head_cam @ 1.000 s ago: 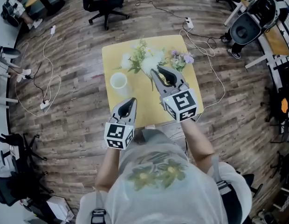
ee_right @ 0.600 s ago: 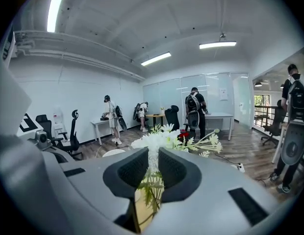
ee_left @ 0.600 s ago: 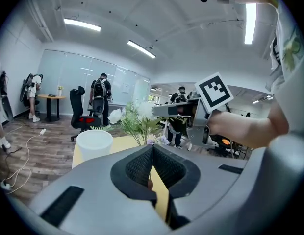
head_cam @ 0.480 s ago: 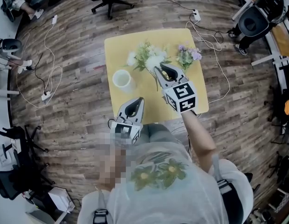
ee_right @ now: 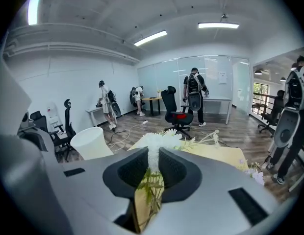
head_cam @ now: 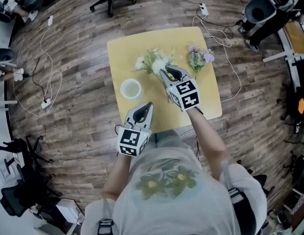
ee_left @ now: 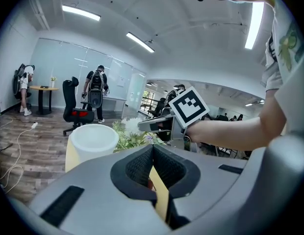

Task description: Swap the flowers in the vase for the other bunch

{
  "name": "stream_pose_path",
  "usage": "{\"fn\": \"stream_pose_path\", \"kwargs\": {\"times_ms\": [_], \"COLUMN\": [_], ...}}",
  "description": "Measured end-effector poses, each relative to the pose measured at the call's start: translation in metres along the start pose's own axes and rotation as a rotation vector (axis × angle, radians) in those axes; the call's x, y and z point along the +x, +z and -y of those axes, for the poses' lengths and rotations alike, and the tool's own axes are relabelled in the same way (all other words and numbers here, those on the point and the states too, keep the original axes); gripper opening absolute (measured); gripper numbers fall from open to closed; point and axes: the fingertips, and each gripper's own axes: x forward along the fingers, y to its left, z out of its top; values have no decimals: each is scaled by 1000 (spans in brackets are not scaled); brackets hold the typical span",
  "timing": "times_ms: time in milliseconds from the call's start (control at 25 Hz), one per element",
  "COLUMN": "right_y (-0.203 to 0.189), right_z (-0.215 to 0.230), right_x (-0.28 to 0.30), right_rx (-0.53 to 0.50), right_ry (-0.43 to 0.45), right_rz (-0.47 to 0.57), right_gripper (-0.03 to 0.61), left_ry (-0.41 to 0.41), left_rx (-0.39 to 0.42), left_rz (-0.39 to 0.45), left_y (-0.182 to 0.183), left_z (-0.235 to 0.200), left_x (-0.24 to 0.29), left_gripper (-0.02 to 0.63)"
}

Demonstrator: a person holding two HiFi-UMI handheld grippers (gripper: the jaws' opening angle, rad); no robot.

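Both tongs closed: right tongs [head_cam: 162, 72] clamp white flower bunch [head_cam: 153, 62], now lowered onto worktop [head_cam: 121, 53]; left tongs [head_cam: 149, 105] empty; vase [head_cam: 130, 88] vacant.

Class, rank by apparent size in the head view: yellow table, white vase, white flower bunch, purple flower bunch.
Largest: yellow table.
Then white flower bunch.
Last, purple flower bunch and white vase, too alike to rank.
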Motion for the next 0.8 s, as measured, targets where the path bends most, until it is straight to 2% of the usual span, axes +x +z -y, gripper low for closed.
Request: {"fn": "stream_pose_path", "kwargs": {"times_ms": [400, 680, 800], "right_y": [-35, -50, -48], "right_z": [14, 17, 17], "right_x": [66, 93, 92], "right_rx": [33, 58, 63], "right_ry": [25, 31, 13], "right_rz": [-110, -140, -121], "right_gripper": [83, 84, 123], "left_ry": [-26, -39, -46], "left_rx": [-32, -45, -45], "left_rz": [-16, -20, -24], "left_y": [-6, -12, -14], "left_z": [-14, -17, -17], "left_x": [4, 6, 6], "left_gripper": [18, 18, 18]}}
